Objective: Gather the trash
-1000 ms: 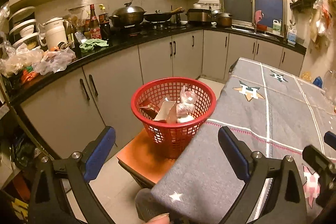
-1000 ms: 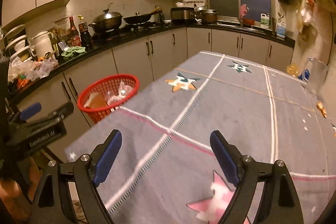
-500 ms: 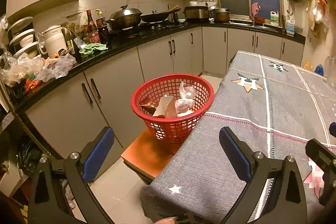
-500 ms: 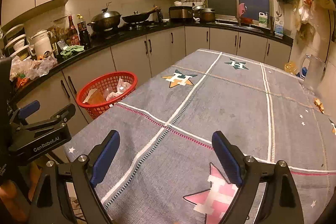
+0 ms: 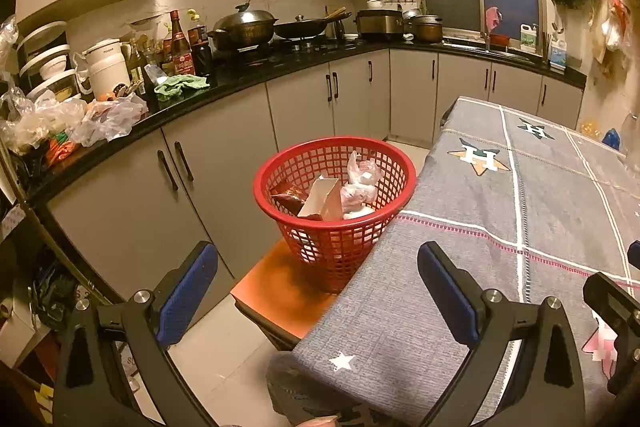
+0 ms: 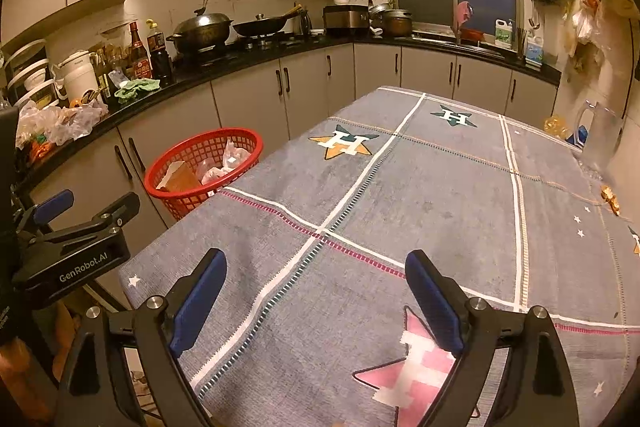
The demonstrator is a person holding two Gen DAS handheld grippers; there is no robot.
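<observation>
A red mesh basket (image 5: 335,227) (image 6: 188,195) stands on an orange stool (image 5: 280,297) against the table's left edge. Inside lie a cardboard carton (image 5: 322,199), a brown packet (image 5: 286,197) and crumpled clear plastic bags (image 5: 360,183). My left gripper (image 5: 318,291) hangs open and empty, back from the basket, over the table corner. Above the grey star-patterned tablecloth (image 6: 420,195) my right gripper (image 6: 316,295) is open with nothing between its fingers. A small gold wrapper (image 6: 610,197) lies near the table's right edge.
Kitchen cabinets and a black counter (image 5: 240,83) run along the left and back, crowded with bottles, pots and plastic bags (image 5: 108,115). A clear jug (image 6: 600,139) stands at the table's far right. The other gripper (image 6: 72,247) shows at the right wrist view's left edge.
Both grippers have drawn back and risen a little, so the basket and table look farther away. Both stay open; nothing was picked up or dropped.
</observation>
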